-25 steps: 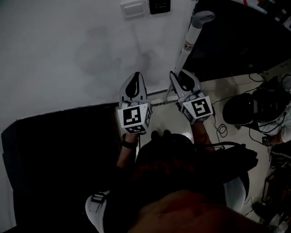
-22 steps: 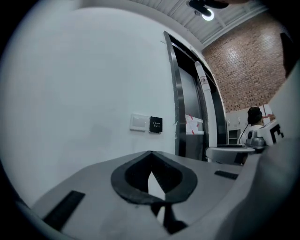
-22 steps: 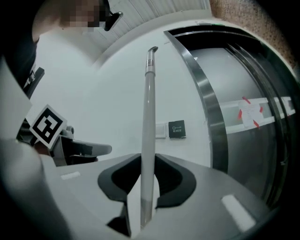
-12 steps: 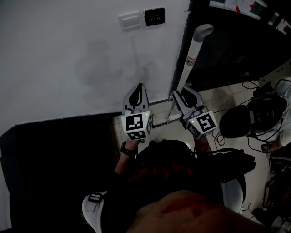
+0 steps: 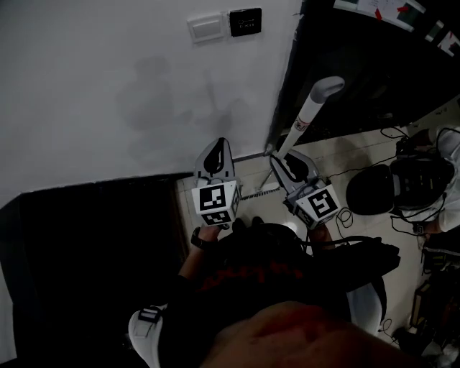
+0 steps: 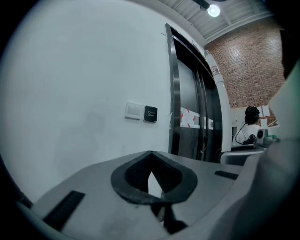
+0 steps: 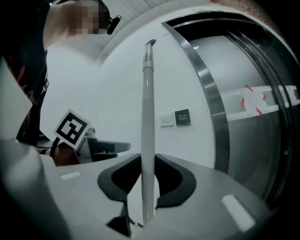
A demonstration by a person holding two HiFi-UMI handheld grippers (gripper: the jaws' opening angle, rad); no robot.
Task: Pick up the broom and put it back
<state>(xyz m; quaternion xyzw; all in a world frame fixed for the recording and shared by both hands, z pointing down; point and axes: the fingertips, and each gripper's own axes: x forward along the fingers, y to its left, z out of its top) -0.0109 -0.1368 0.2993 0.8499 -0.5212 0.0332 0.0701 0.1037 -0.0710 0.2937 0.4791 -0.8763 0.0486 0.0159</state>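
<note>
- Right gripper view showed the broom [image 7: 147, 140] with its pale handle standing upright between the jaws of the right gripper [image 7: 146, 180]. The dark pads were closed against the handle on both sides, low on its length.
- The handle rose well above the jaws to a hooked cap at its top.
- In the head view the broom [image 5: 305, 118] leaned up and to the right from the right gripper [image 5: 279, 159]. Its cap was in front of the dark doorway, and its lower end ran down behind the gripper toward the foot of the wall; the brush end could not be made out.
- The left gripper [image 5: 214, 152] was just beside the right one, apart from the broom. In the left gripper view its jaws [image 6: 152, 180] met at the tips and held nothing.
- Ahead stood a white wall [image 5: 108, 86] carrying a switch plate [image 5: 205, 27] and a black panel [image 5: 245, 21].
- A metal door frame [image 7: 206, 93] edged the wall on the right, near the broom.
- The light floor [image 5: 359, 144] lay open between the grippers and the door. Further right it carried black bags [image 5: 370, 190] and cables [image 5: 348, 208].
- A dark surface [image 5: 86, 237] closed the left side.
</note>
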